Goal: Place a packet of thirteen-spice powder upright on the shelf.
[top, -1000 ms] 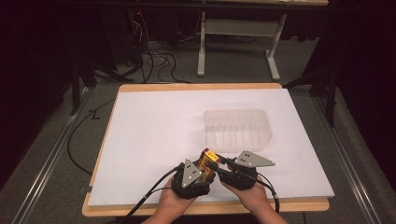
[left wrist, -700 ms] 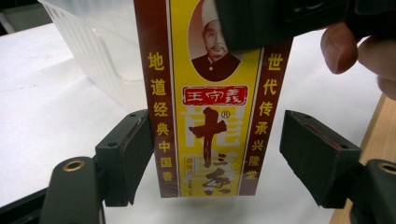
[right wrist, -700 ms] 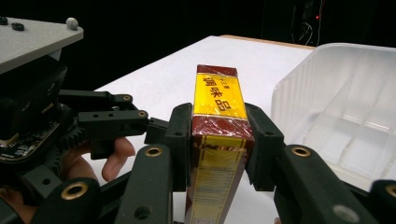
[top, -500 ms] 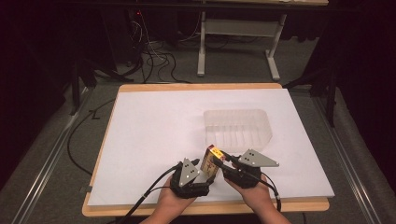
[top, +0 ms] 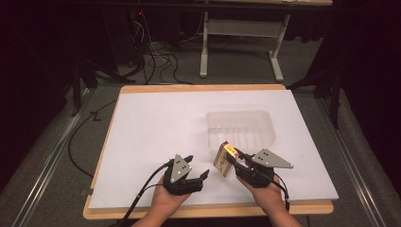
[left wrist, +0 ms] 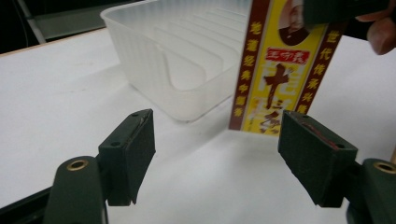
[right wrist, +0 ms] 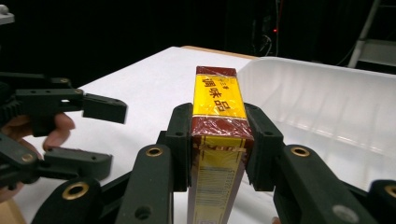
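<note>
Dark room all round, cables and a desk frame at the top of the high view, and a white table (top: 156, 123) on a wooden board filling the middle. Clear plastic tray (top: 240, 126) sits right of centre w/ ribbed dividers inside.

Now the box (top: 223, 158): slim yellow-and-red carton, film-wrapped, held up off the table lower centre of the high view, just in front of the tray's near wall. Looks light, prob. thin cardboard: stiff enough along its edges, but the broad faces could dent if squeezed hard. That shiny wrap will likely be slippery, so flat pads square on two opposite faces, near mid-length, seem the safest hold.

Right gripper (top: 236, 163) is doing exactly that. In the right gripper view the box (right wrist: 217, 140) stands between both pads, clamped tight on its broad sides, pointing away toward the tray (right wrist: 327, 107).

Left gripper (top: 201, 172), lower centre-left, holds nothing. Its jaws have just been opening then easing back a bit; in the left gripper view they stand apart w/ bare table between, and the box (left wrist: 280, 74) hangs beyond them at upper right, not touching either pad. Tray (left wrist: 177, 60) sits just behind it, upper centre.
</note>
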Demonstrator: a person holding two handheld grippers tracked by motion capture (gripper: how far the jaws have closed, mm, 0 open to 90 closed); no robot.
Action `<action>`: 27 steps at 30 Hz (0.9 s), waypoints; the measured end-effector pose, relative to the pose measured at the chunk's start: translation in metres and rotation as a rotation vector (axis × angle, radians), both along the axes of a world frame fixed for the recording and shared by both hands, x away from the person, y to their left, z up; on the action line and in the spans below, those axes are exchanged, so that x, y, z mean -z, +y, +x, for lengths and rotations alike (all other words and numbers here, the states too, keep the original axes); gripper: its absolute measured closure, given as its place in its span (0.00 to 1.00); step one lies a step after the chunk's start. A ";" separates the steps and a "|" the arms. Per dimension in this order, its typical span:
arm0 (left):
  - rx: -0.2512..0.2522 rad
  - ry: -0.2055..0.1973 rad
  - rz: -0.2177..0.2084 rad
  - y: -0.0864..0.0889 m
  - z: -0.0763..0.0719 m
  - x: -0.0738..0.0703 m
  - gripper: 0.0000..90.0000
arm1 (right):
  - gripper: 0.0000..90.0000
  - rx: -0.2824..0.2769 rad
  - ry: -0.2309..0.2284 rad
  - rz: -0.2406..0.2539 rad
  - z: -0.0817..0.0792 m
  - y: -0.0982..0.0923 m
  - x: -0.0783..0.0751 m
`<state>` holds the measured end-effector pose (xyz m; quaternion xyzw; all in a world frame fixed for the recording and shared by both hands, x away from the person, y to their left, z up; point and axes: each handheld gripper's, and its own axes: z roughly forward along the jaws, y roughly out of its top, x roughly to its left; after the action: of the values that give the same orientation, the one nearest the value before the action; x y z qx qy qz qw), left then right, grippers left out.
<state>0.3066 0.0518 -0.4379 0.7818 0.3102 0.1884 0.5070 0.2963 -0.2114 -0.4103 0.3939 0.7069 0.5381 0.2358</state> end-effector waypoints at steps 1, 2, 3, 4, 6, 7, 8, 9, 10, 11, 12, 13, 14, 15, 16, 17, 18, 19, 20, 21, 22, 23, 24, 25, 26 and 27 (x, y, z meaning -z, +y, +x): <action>-0.007 -0.003 0.000 0.004 0.002 -0.001 0.31 | 0.76 0.008 0.001 0.000 0.000 -0.002 -0.001; -0.007 -0.003 0.000 0.004 0.002 -0.001 0.31 | 0.76 0.008 0.001 0.000 0.000 -0.002 -0.001; -0.018 -0.011 0.009 0.008 0.004 -0.001 0.32 | 0.76 0.019 -0.003 0.006 0.000 -0.007 -0.002; -0.025 -0.015 0.015 0.010 0.005 -0.002 0.32 | 0.76 0.027 -0.005 0.003 -0.001 -0.009 -0.003; -0.028 -0.014 0.019 0.013 0.006 -0.002 0.32 | 0.76 0.038 -0.012 0.006 -0.002 -0.014 -0.005; -0.031 -0.009 0.021 0.017 0.007 -0.003 0.32 | 0.76 0.043 -0.018 0.006 -0.002 -0.016 -0.006; -0.036 -0.012 0.022 0.020 0.008 -0.003 0.32 | 0.76 0.051 -0.019 0.008 -0.003 -0.019 -0.007; -0.036 -0.012 0.022 0.020 0.008 -0.003 0.32 | 0.76 0.055 -0.025 0.009 -0.003 -0.021 -0.008; -0.043 -0.014 0.023 0.024 0.009 -0.004 0.32 | 0.76 0.062 -0.029 0.009 -0.003 -0.024 -0.009; -0.043 -0.014 0.023 0.024 0.009 -0.004 0.32 | 0.76 0.070 -0.034 0.007 -0.003 -0.026 -0.010; -0.050 -0.017 0.026 0.029 0.011 -0.005 0.32 | 0.76 0.076 -0.037 0.006 -0.004 -0.029 -0.011; -0.050 -0.017 0.026 0.029 0.011 -0.005 0.32 | 0.76 0.083 -0.042 0.007 -0.004 -0.031 -0.012; -0.057 -0.016 0.030 0.032 0.013 -0.005 0.32 | 0.76 0.092 -0.043 0.009 -0.004 -0.034 -0.013; -0.062 -0.016 0.035 0.034 0.014 -0.005 0.32 | 0.76 0.101 -0.046 0.011 -0.004 -0.037 -0.014; -0.062 -0.016 0.035 0.034 0.014 -0.005 0.32 | 0.76 0.111 -0.051 0.013 -0.004 -0.039 -0.015; -0.071 -0.016 0.039 0.037 0.015 -0.006 0.32 | 0.76 0.123 -0.049 0.017 -0.005 -0.041 -0.015; -0.075 -0.018 0.039 0.038 0.016 -0.006 0.32 | 0.76 0.135 -0.051 0.019 -0.005 -0.043 -0.016; -0.075 -0.018 0.039 0.038 0.016 -0.006 0.32 | 0.76 0.143 -0.058 0.015 -0.005 -0.046 -0.017; -0.078 -0.018 0.038 0.040 0.017 -0.007 0.32 | 0.76 0.153 -0.058 0.019 -0.005 -0.048 -0.018; -0.082 -0.019 0.034 0.042 0.017 -0.007 0.32 | 0.76 0.161 -0.062 0.020 -0.005 -0.050 -0.019; -0.091 -0.022 0.033 0.045 0.018 -0.009 0.32 | 0.76 0.172 -0.062 0.021 -0.005 -0.052 -0.020; -0.095 -0.023 0.034 0.047 0.019 -0.009 0.31 | 0.76 0.184 -0.066 0.022 -0.005 -0.054 -0.021; -0.095 -0.023 0.034 0.047 0.019 -0.009 0.31 | 0.76 0.184 -0.066 0.022 -0.005 -0.054 -0.021; -0.099 -0.026 0.036 0.048 0.019 -0.010 0.31 | 0.76 0.194 -0.068 0.025 -0.005 -0.056 -0.022; -0.105 -0.028 0.038 0.051 0.020 -0.011 0.31 | 0.76 0.215 -0.074 0.026 -0.004 -0.060 -0.023; -0.109 -0.030 0.041 0.053 0.021 -0.011 0.31 | 0.76 0.231 -0.076 0.024 -0.004 -0.061 -0.024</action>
<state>0.3273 0.1044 -0.4269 0.7710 0.3406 0.2337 0.4847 0.2921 -0.2728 -0.3861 0.4546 0.6410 0.5302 0.3183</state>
